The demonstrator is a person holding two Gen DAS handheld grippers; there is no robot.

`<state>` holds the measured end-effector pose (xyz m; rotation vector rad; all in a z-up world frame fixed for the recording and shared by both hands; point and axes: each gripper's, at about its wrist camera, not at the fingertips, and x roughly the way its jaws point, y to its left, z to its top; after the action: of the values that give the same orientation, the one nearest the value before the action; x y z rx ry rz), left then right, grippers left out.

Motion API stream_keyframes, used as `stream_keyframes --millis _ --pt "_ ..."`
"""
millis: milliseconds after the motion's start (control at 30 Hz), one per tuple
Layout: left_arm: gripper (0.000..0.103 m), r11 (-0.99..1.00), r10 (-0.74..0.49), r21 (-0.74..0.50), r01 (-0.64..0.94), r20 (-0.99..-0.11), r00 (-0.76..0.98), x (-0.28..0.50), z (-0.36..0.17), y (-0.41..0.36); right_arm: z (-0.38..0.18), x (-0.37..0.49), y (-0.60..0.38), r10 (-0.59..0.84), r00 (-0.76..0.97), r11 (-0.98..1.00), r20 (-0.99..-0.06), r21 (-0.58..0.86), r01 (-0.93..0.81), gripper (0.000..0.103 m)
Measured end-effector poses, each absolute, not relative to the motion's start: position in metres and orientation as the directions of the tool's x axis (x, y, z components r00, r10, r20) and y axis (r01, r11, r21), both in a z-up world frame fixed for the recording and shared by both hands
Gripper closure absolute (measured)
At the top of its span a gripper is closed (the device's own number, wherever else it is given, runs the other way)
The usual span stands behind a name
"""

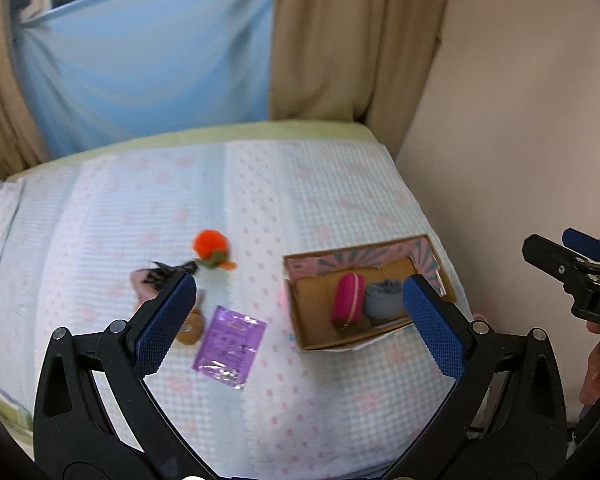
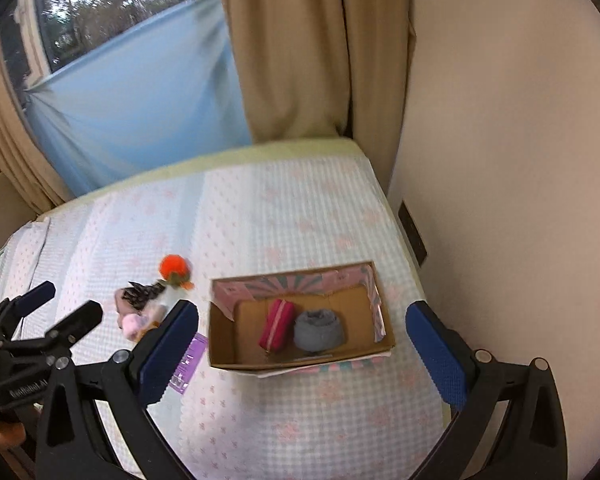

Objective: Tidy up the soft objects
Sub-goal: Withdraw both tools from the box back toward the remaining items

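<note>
An open cardboard box [image 1: 304, 320] [image 2: 222, 344] sits on the bed and holds a pink pouch [image 1: 346, 300] [image 2: 277, 328] and a rolled grey cloth [image 1: 382, 300] [image 2: 318, 330]. Left of the box lie an orange pompom toy [image 1: 210, 246] [image 2: 174, 268], a dark patterned item [image 1: 162, 272] [image 2: 140, 294], a brown soft thing [image 1: 192, 326], a pink soft thing [image 2: 132, 326] and a purple packet [image 1: 230, 346] [image 2: 188, 364]. My left gripper [image 1: 300, 320] [image 2: 56, 312] is open and empty above the bed. My right gripper [image 2: 302, 340] [image 1: 560, 254] is open and empty above the box.
The bed has a pale checked cover [image 1: 300, 200] [image 2: 280, 208]. A beige wall [image 2: 500, 160] runs along its right side. Tan curtains [image 2: 292, 48] and a blue sheet [image 1: 140, 60] hang behind the bed.
</note>
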<state>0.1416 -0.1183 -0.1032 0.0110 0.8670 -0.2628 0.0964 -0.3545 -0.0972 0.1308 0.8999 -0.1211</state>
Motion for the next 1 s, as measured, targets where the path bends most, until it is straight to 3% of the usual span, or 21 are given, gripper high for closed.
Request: stream_keyframes --millis 300,633,1000 --pt "0.0 0.986 -0.166 -0.107 0.127 -0.706 0.689 0.101 -0.085 -0.03 -0.072 0.065 -0.29 0.0 0.704 0.993 -0.71 0.084 0.084 0.0" --pt "0.0 0.991 -0.125 -0.123 0.052 -0.722 0.68 0.114 -0.1 0.058 -0.085 0.08 -0.221 0.087 0.706 0.989 -0.702 0.146 0.023 0.0" --pt "0.0 0.986 -0.162 -0.162 0.05 -0.814 0.557 0.183 -0.18 0.155 -0.149 0.122 -0.132 0.155 0.643 0.977 -0.75 0.214 0.013 0.0"
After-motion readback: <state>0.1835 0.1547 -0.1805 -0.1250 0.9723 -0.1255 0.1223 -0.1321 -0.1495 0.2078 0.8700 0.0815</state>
